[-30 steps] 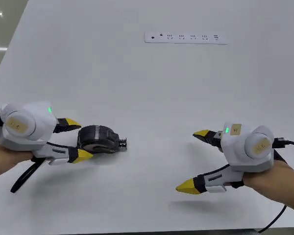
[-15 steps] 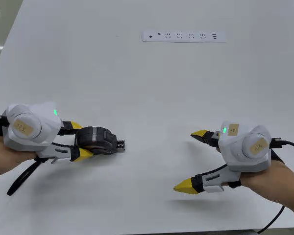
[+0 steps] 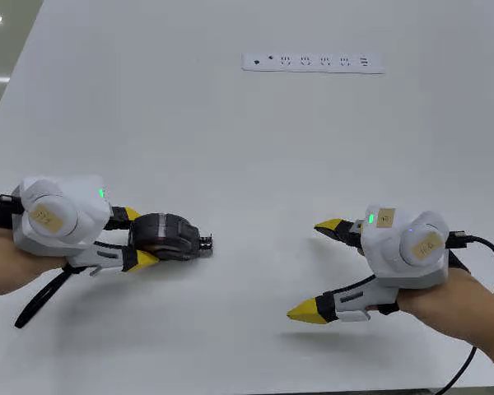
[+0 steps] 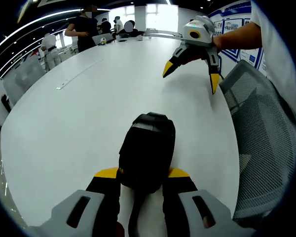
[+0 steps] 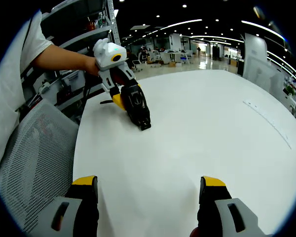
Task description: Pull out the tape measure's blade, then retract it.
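Left tongs (image 3: 138,237): closed narrowly on the tape measure (image 3: 166,234), one yellow tip on each flank of the case. In the left gripper view the case is seen pinched between both tips, lying on the bench (image 3: 255,148).

Right tongs (image 3: 313,268): spread wide, nothing between the tips, held just above the bench surface and well apart from the tape measure.

Count: two tongs, each with two yellow-tipped black jaws on a white rounded plastic body. One small green light is lit on each body. One tan sticker is noted on the left body and two on the right; marks are present on them but cannot be read.

Tape measure: one, black, with a rounded, matte case. It rests at the person's left side of the bench. A small end tab (image 3: 204,241) at the case mouth points toward the right tongs. No brand can be read on it.

One black cable (image 3: 475,243) is seen running from the right tongs toward the bench's near edge.

Bench: one, white, smooth, faintly glossy.

Power strip (image 3: 313,62): one, white, long and flat, laid at the far side of the bench. A row of sockets is seen; the printing on it is too small to be read.

A grey mesh chair back (image 4: 256,148) is seen beside the bench.
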A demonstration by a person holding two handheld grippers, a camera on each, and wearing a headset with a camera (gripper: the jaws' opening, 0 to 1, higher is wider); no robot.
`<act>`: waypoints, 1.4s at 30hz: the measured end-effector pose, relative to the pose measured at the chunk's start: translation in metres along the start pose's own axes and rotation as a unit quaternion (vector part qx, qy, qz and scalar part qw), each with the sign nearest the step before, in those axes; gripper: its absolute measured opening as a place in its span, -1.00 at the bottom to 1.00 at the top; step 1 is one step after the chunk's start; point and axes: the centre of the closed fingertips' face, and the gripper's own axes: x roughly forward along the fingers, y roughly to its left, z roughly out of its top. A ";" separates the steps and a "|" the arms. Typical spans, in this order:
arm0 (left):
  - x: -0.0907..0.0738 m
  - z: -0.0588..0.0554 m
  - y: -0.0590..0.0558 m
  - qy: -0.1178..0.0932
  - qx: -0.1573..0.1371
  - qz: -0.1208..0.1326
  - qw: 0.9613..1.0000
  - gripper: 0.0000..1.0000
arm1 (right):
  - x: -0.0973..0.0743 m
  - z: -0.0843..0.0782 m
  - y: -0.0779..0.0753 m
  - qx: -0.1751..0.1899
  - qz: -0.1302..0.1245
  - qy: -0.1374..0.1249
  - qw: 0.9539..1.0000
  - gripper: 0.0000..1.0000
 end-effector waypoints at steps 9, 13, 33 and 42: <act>0.000 -0.001 -0.001 0.009 0.006 0.000 1.000 -0.45 | 0.019 0.014 0.001 -0.022 0.010 -0.007 1.000 0.57; 0.000 -0.001 -0.001 0.012 0.011 -0.001 1.000 -0.46 | 0.027 0.020 0.002 -0.030 0.018 -0.013 0.999 0.49; 0.001 -0.002 -0.001 0.025 0.032 -0.008 0.999 -0.46 | 0.057 0.030 -0.003 -0.058 0.028 -0.022 0.998 0.04; 0.001 -0.003 0.000 0.028 0.030 -0.009 0.999 -0.46 | 0.073 0.040 -0.003 -0.068 0.033 -0.031 0.997 -0.12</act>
